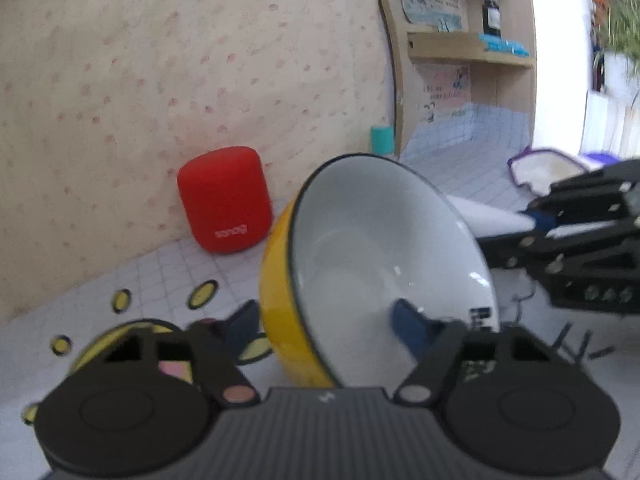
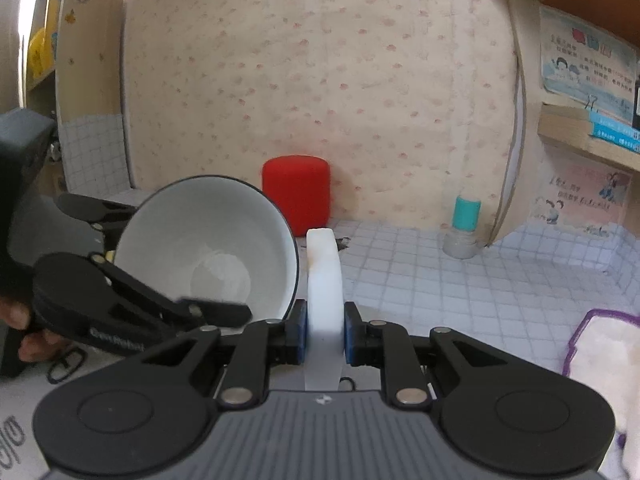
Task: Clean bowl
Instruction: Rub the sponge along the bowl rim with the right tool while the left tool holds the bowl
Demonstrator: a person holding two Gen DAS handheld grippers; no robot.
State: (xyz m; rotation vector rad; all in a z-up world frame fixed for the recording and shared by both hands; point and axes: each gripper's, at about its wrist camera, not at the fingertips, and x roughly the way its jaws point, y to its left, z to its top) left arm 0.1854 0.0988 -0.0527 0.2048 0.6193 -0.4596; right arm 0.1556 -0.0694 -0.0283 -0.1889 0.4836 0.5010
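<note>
A bowl (image 1: 372, 256), yellow outside and white inside with a dark rim, is tilted on its side with its opening toward the right. My left gripper (image 1: 332, 332) is shut on the bowl's rim, one finger inside and one outside. The bowl also shows in the right wrist view (image 2: 208, 248), held by the left gripper (image 2: 208, 312). My right gripper (image 2: 325, 332) is shut on a white sponge (image 2: 324, 280) that stands on edge just right of the bowl's rim, apart from the inside. The right gripper (image 1: 536, 224) and sponge (image 1: 488, 212) show at right in the left wrist view.
A red cylinder speaker (image 2: 297, 192) stands against the wall behind the bowl. A small bottle with a teal cap (image 2: 464, 224) stands at the right by a wooden shelf unit (image 2: 576, 136). A white cloth with purple edging (image 2: 600, 360) lies at the right. The tabletop (image 2: 460, 288) has a grid-pattern cover.
</note>
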